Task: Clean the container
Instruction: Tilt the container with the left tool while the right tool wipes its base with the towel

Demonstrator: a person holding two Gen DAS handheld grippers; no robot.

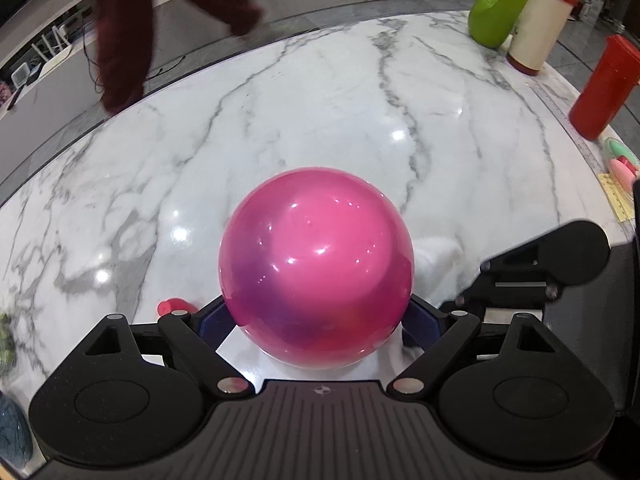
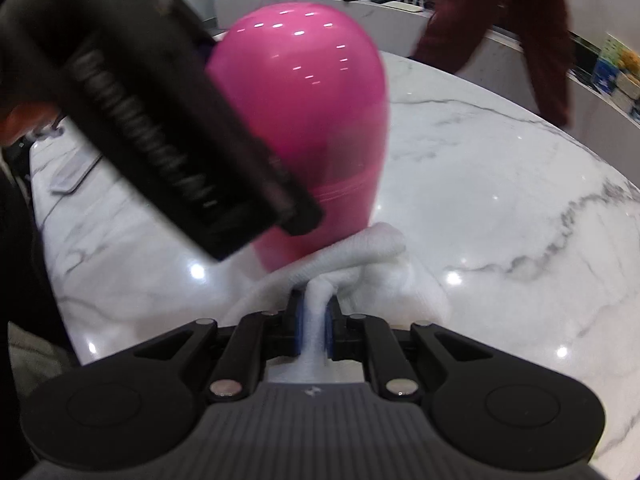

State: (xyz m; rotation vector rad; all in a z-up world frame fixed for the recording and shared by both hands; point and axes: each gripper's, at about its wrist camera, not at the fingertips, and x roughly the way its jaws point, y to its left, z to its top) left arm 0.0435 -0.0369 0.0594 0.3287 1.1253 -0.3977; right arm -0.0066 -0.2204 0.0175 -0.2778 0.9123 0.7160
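A glossy pink container (image 1: 316,268) with a rounded end is held between the fingers of my left gripper (image 1: 316,320), which is shut on it above the marble table (image 1: 280,120). In the right wrist view the same pink container (image 2: 312,112) shows lengthwise, with my left gripper's black body (image 2: 160,128) across its left side. My right gripper (image 2: 314,320) is shut on a white cloth (image 2: 360,260), which touches the container's lower side. The cloth (image 1: 440,264) and my right gripper's body (image 1: 540,272) also show in the left wrist view, right of the container.
A cream jug with a red lid (image 1: 536,20), a green object (image 1: 496,12) and a red bottle (image 1: 604,88) stand at the table's far right. A small red cap (image 1: 170,306) lies at the left. A person in dark red (image 2: 520,32) stands beyond the table.
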